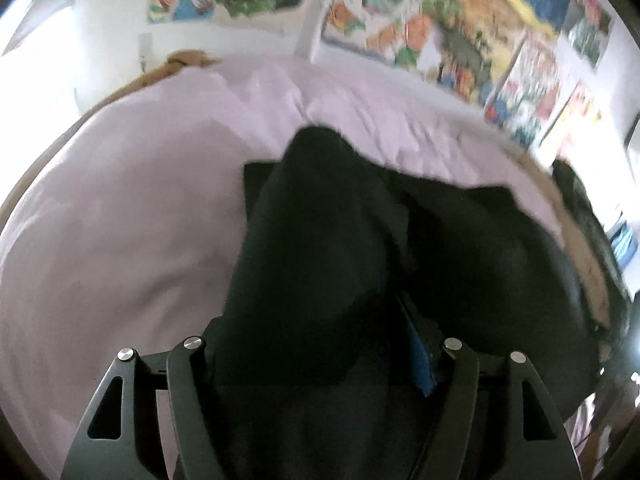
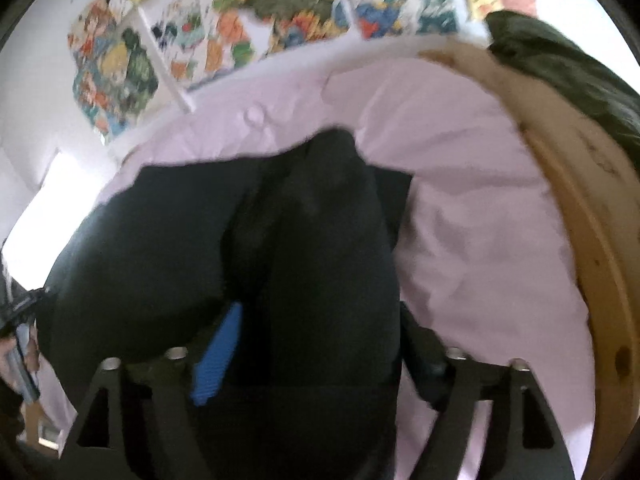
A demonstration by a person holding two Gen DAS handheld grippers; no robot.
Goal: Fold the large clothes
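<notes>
A large dark garment (image 1: 320, 248) hangs lifted over a bed with a pale lilac cover (image 1: 120, 220). My left gripper (image 1: 320, 344) is shut on the garment; cloth bunches between its jaws and hides the fingertips, with one blue pad (image 1: 422, 368) showing. In the right wrist view the same dark garment (image 2: 312, 248) drapes over my right gripper (image 2: 312, 344), which is shut on it, one blue pad (image 2: 218, 360) showing. The garment's far end trails down onto the cover (image 2: 480, 220). Both views are blurred by motion.
A wooden bed frame (image 2: 600, 264) curves along the right side, with another dark cloth (image 2: 568, 68) lying over it. Colourful posters (image 2: 280, 12) cover the white wall behind the bed. The wooden frame edge (image 1: 160, 72) also shows at far left.
</notes>
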